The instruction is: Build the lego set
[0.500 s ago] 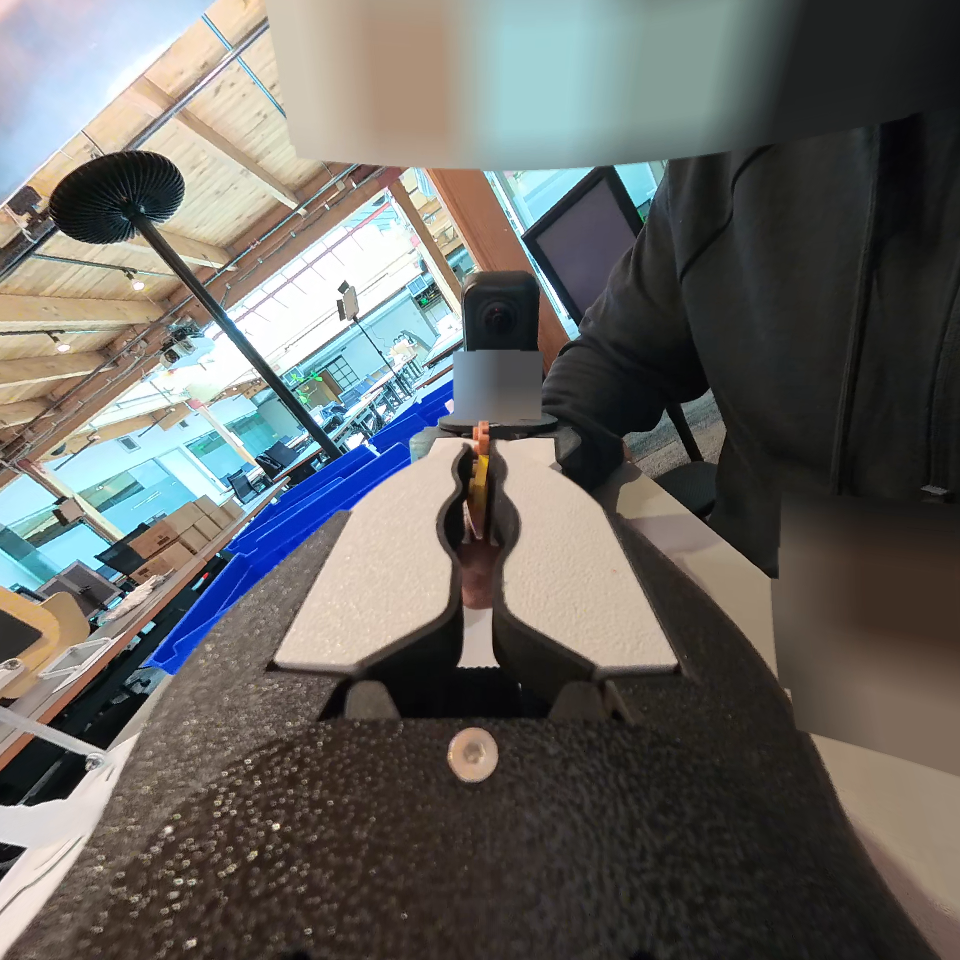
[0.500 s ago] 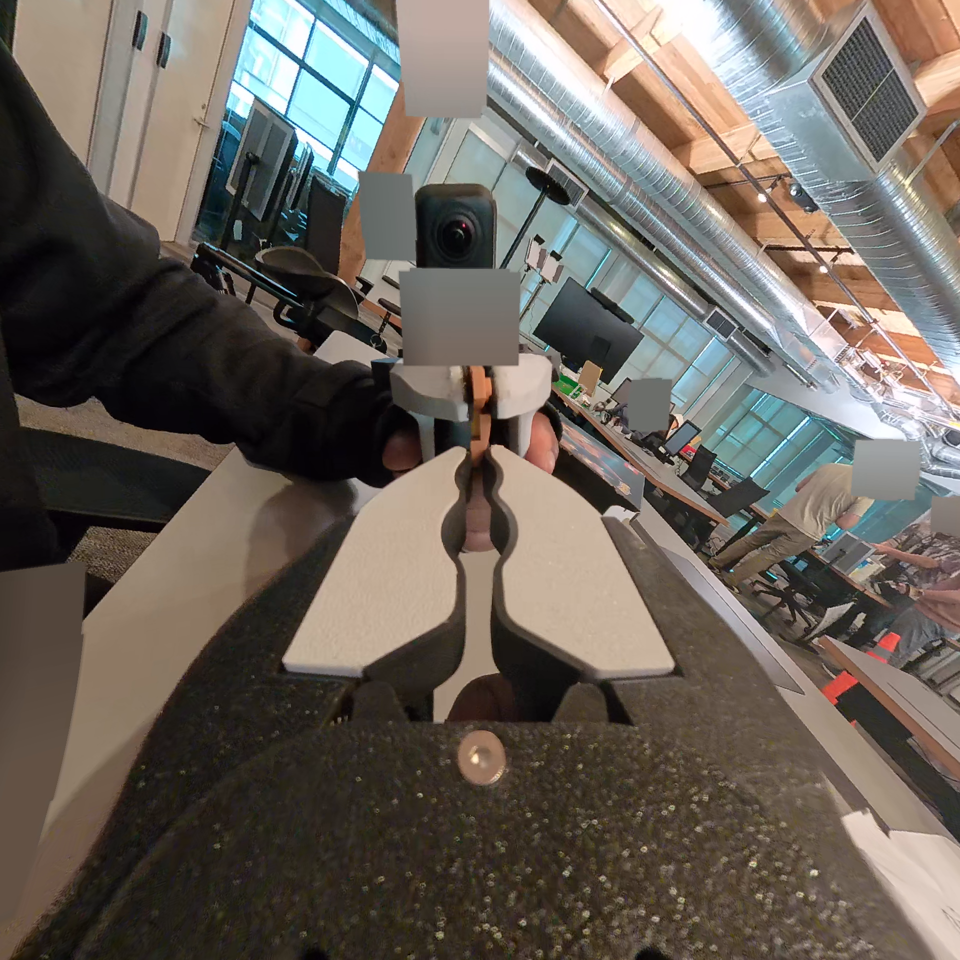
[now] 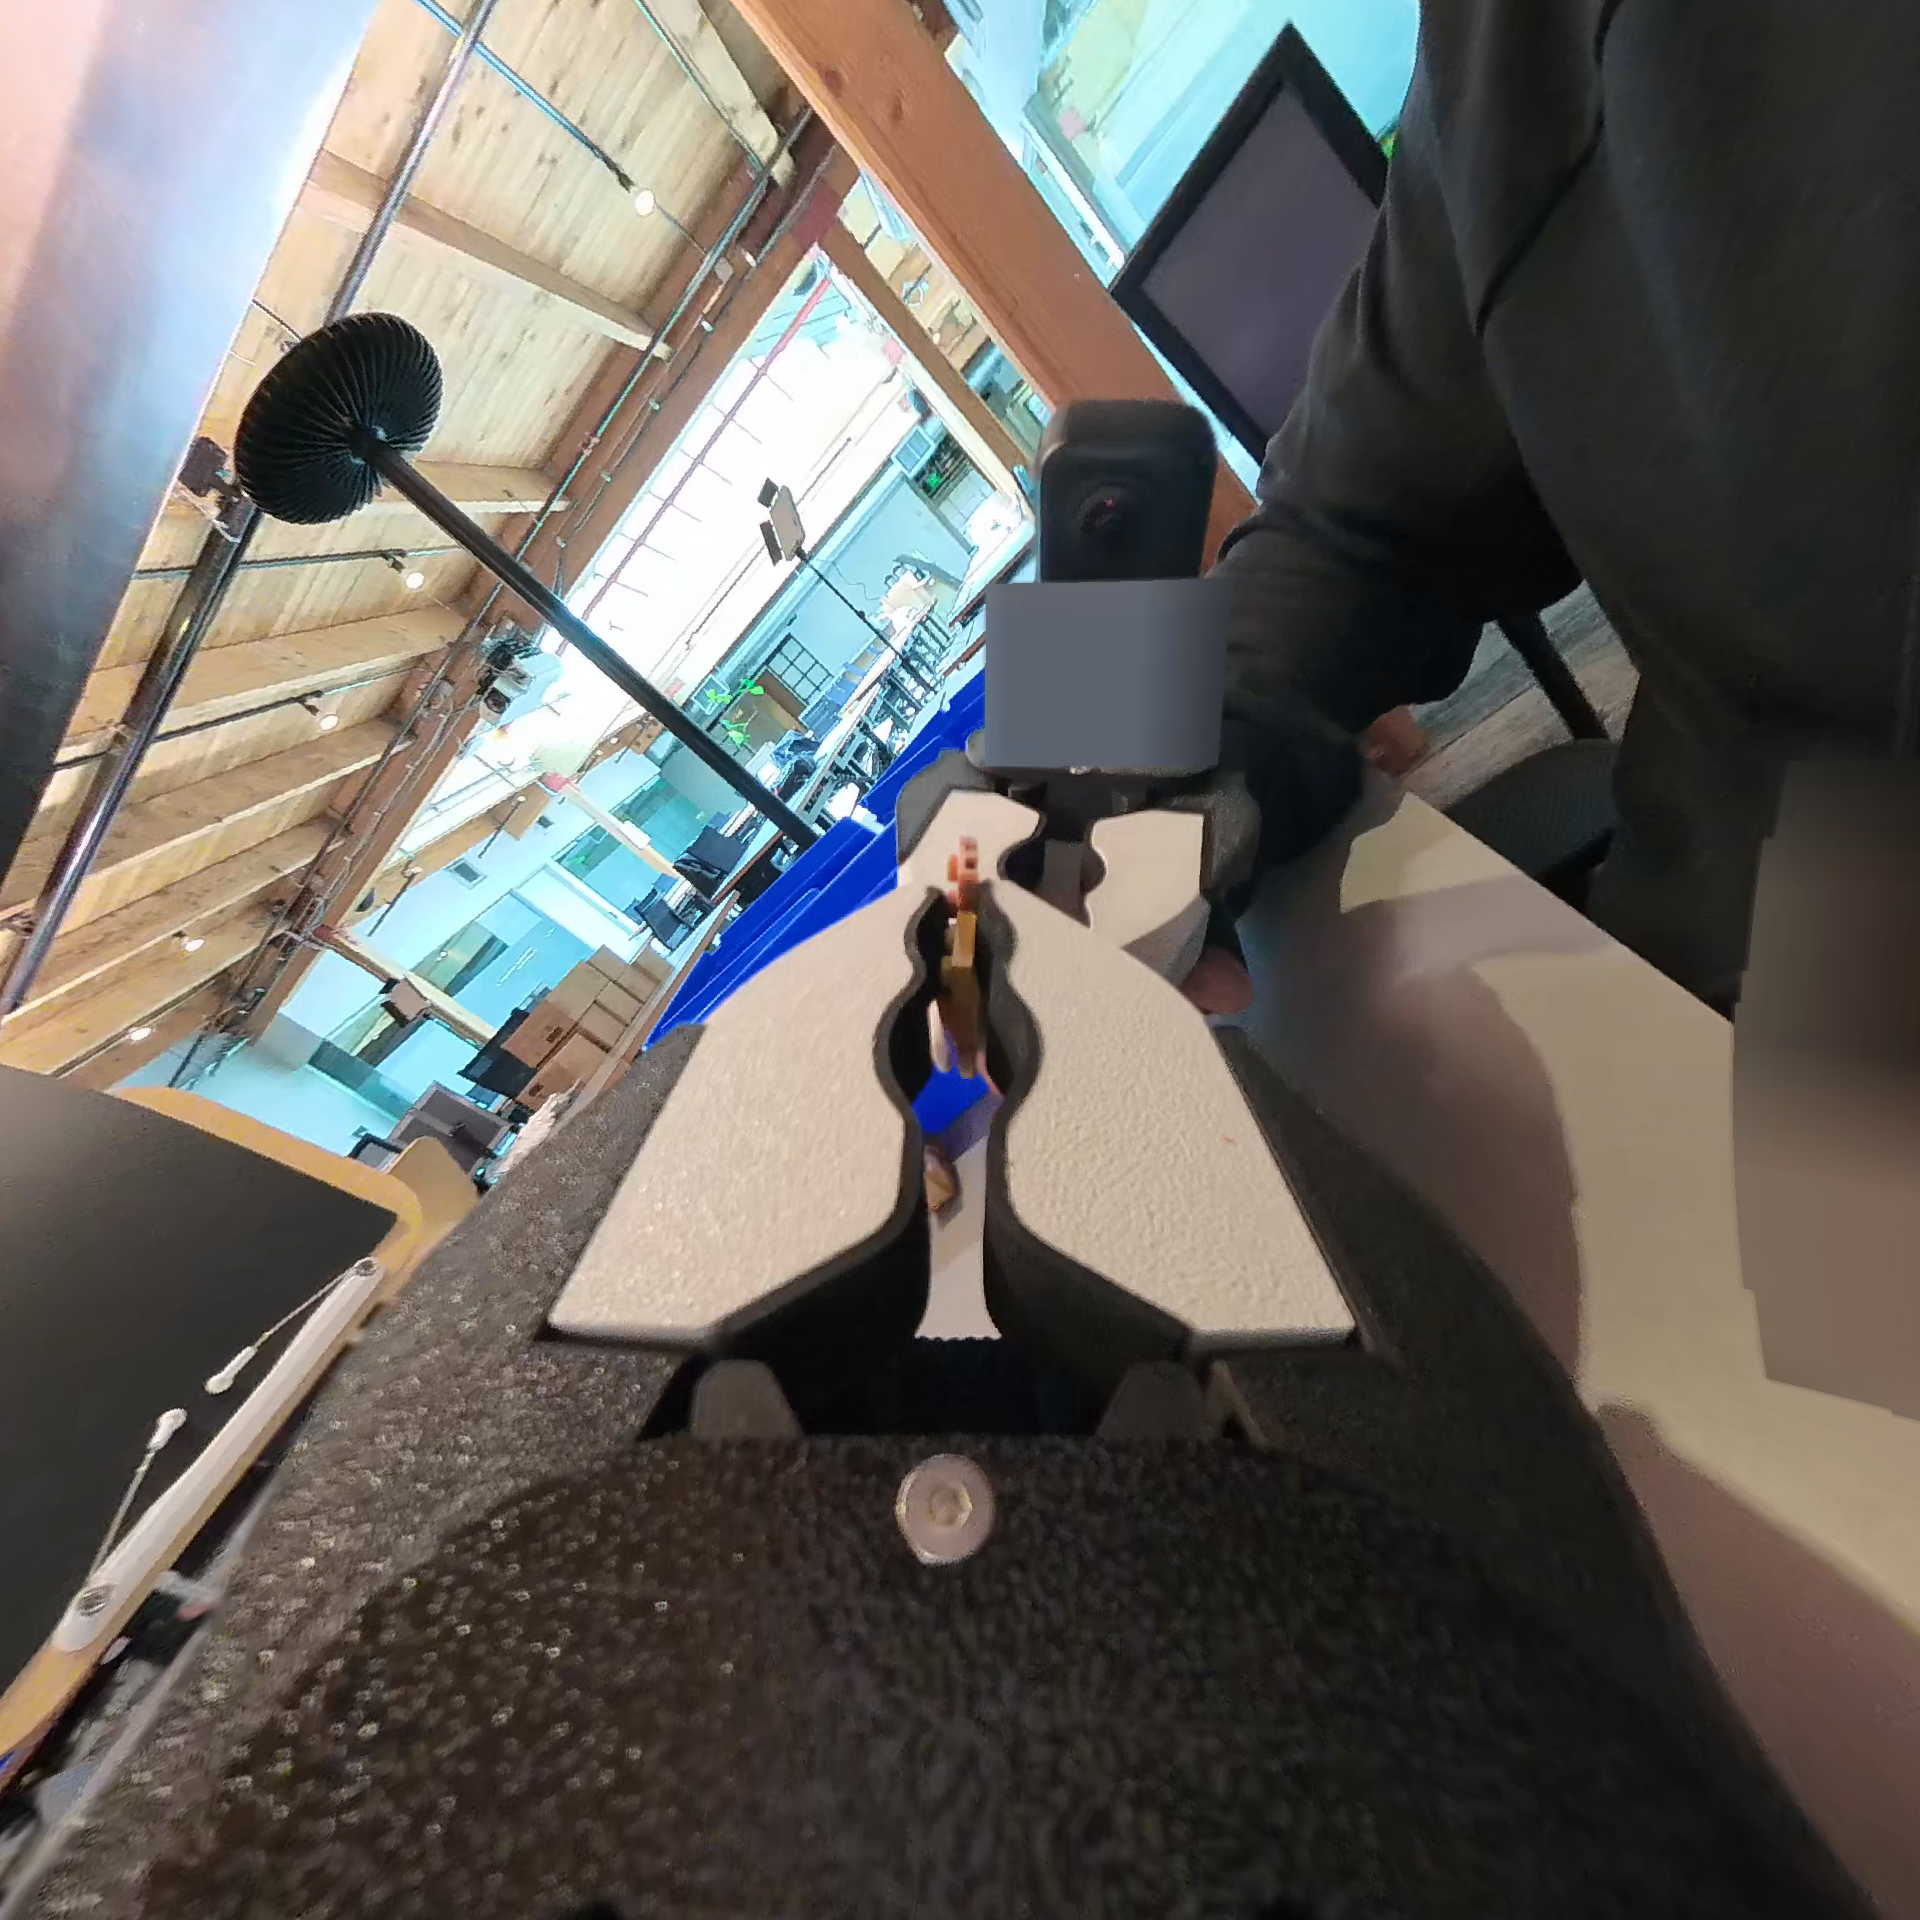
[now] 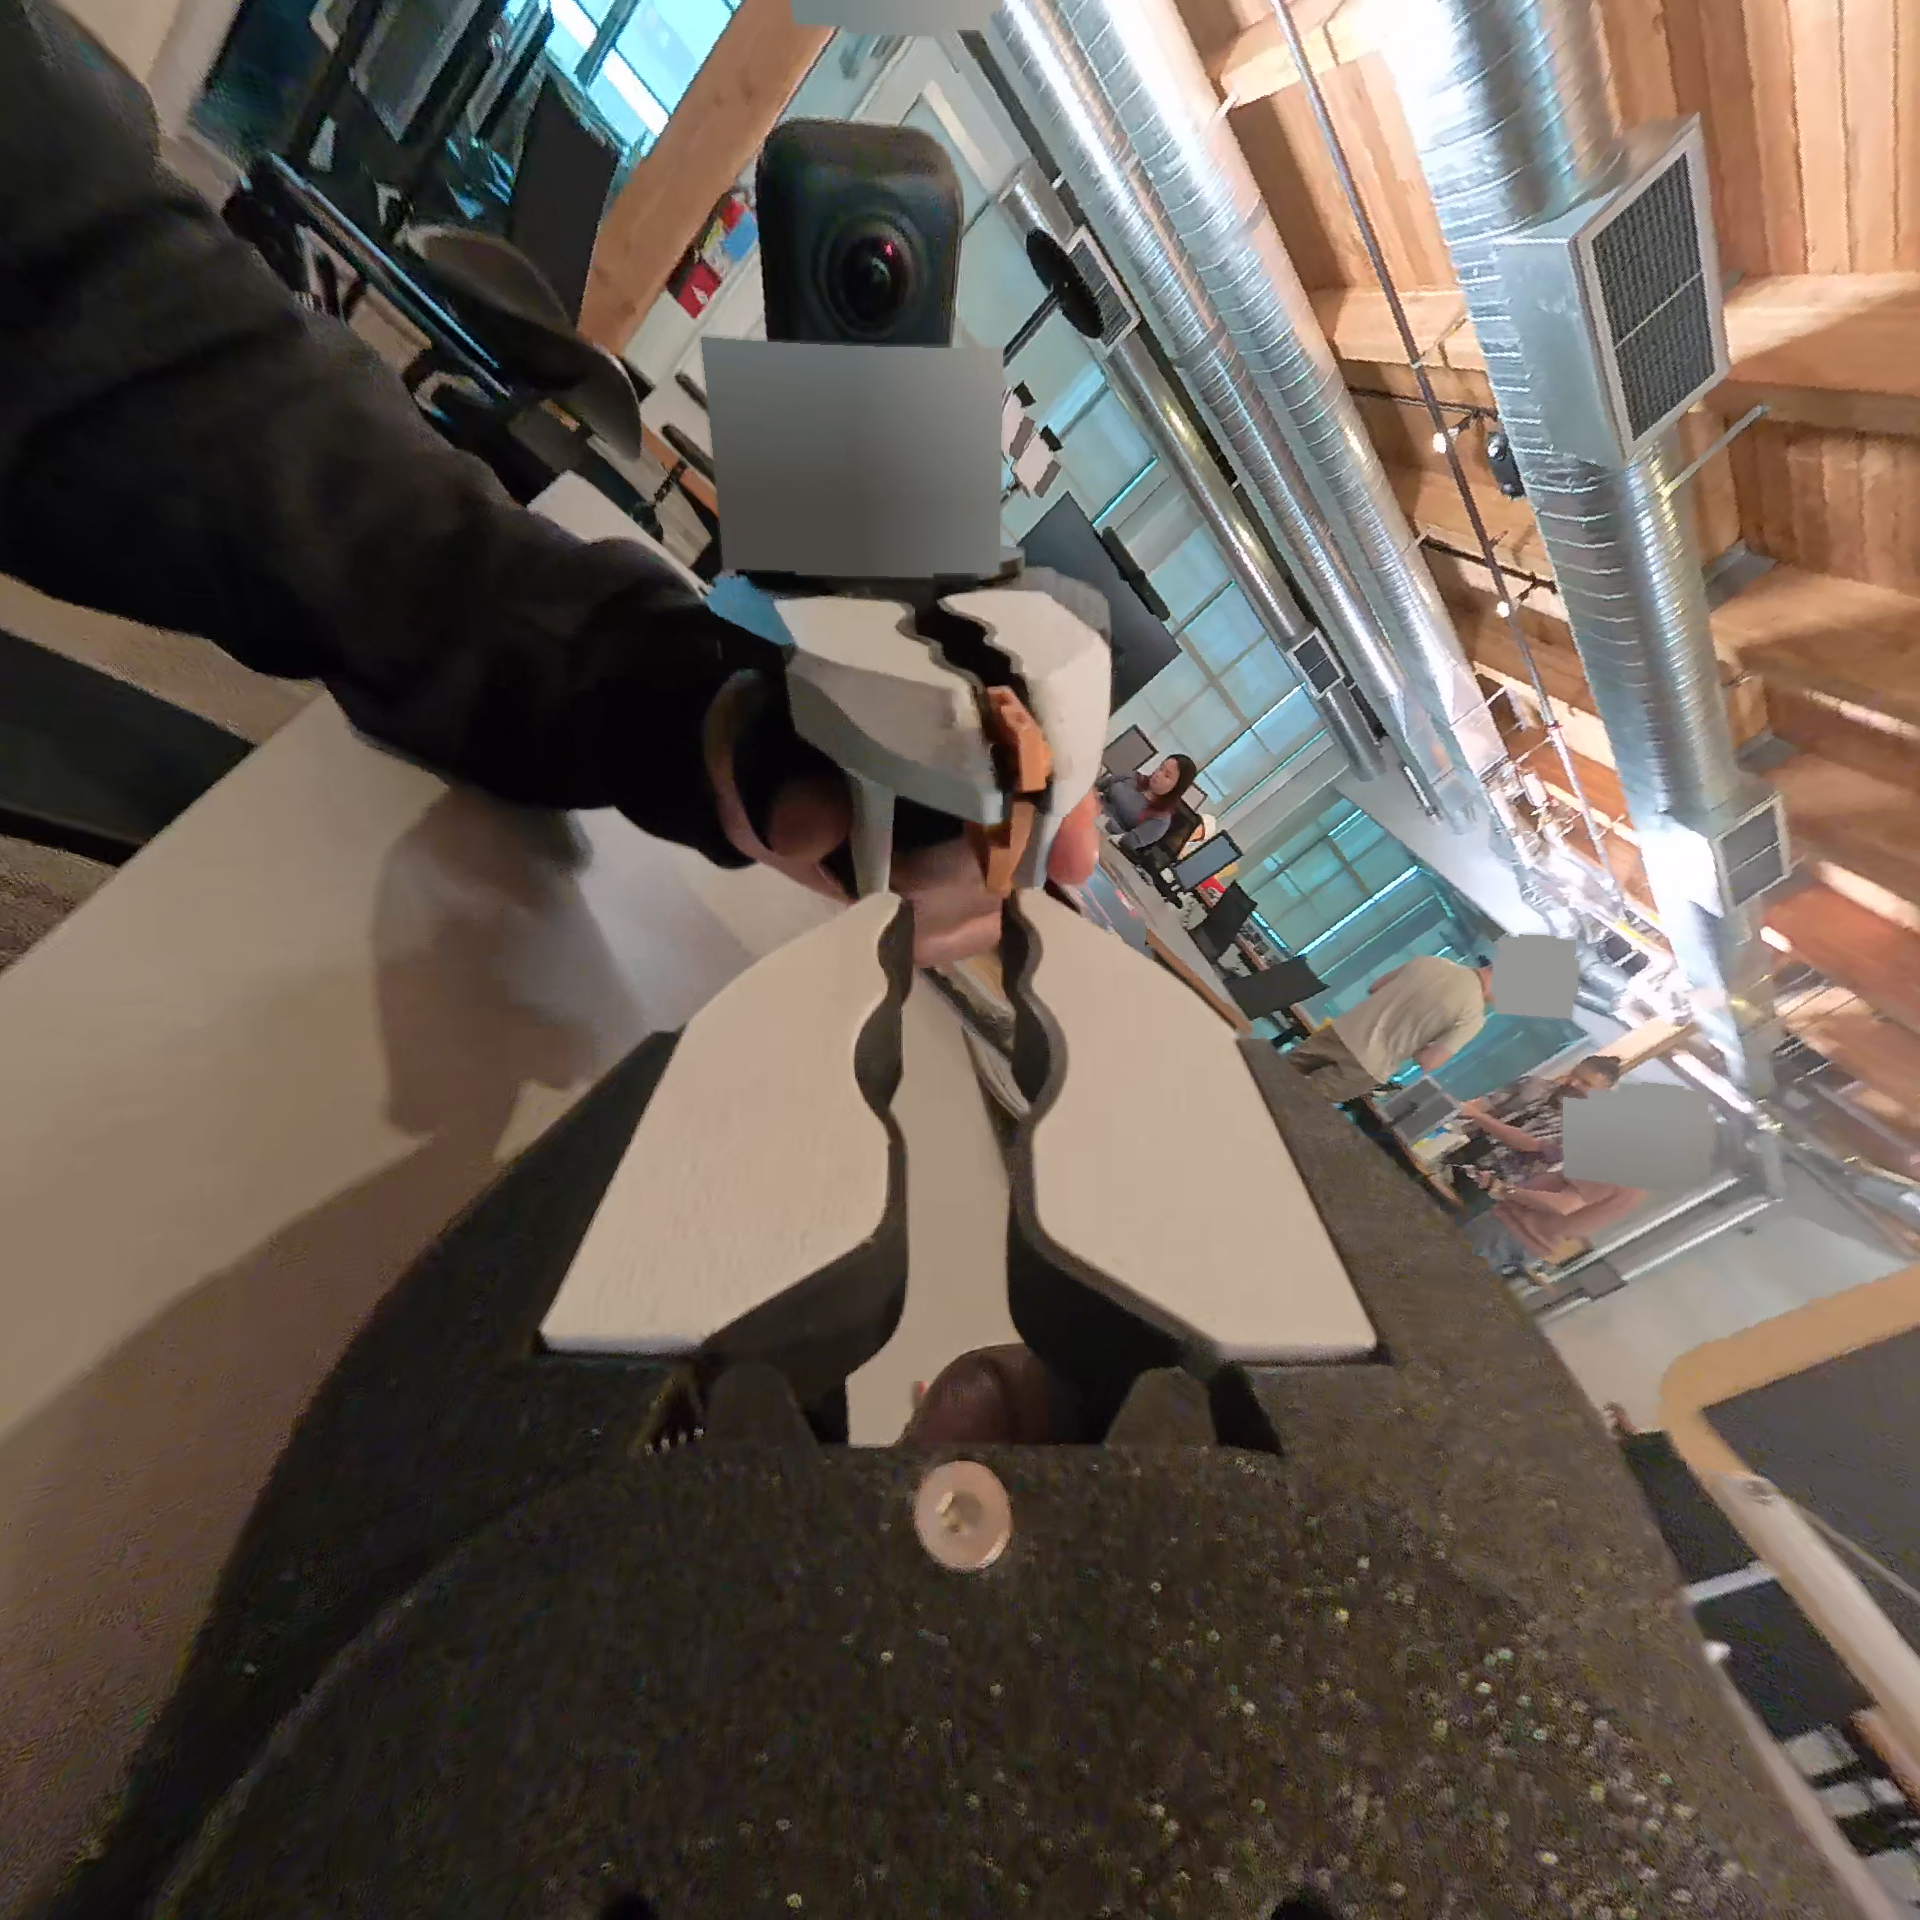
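Note:
My left gripper [image 3: 964,904] is shut on a thin orange and yellow-brown piece [image 3: 964,971]. The piece stands on edge between the pads, and its orange end sticks out past the tips. The right wrist view shows the left gripper [image 4: 1008,821] straight ahead, clamped on the same orange piece [image 4: 1023,753]. My right gripper [image 4: 956,914] is open with nothing between its fingers. Its tips sit just below the piece's free end. In the left wrist view the right gripper [image 3: 1055,862] faces mine with its fingers apart. Gloved hands hold both grippers above a white table [image 4: 312,883].
The person's dark sleeve [image 4: 312,520] fills the left of the right wrist view. Blue bins [image 3: 821,894] and a black lamp pole [image 3: 582,623] stand beyond the table. A black board with a wooden edge [image 3: 156,1247] lies at the left. People work at desks far right [image 4: 1392,1018]. Both grippers' tips are close together, under 4 cm apart.
My right gripper was shut on the orange piece's far end; it has opened and let go. The left gripper keeps its hold. Both grippers have tilted and drawn slightly apart.

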The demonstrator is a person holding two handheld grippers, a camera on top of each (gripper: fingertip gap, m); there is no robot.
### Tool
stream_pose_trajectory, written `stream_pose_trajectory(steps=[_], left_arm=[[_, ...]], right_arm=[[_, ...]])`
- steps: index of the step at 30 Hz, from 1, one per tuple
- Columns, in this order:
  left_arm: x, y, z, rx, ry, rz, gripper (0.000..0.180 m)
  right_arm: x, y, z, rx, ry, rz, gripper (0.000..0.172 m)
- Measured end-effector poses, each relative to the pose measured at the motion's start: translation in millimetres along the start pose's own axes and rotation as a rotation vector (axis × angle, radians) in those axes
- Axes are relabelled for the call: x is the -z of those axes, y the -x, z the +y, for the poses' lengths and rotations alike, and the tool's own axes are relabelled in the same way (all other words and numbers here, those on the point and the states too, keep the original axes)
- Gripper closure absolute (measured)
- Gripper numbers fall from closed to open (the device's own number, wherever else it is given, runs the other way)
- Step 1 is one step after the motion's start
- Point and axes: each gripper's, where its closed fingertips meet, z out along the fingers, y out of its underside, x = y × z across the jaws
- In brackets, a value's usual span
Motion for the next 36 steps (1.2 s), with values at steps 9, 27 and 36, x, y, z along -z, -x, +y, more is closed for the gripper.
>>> stream_pose_trajectory(steps=[9, 27, 36], left_arm=[[0, -4, 7, -0.064, 0.076, 0.021, 0.175], [-3, -13, 15, -0.047, 0.114, 0.068, 0.175], [3, -1, 2, 0.058, 0.01, 0.033, 0.175]], right_arm=[[18, -10, -23, 0.081, -0.059, 0.014, 0.157], [16, 1, -19, 0.091, -0.005, -0.065, 0.167], [20, -10, -27, 0.029, -0.059, -0.02, 0.168]])
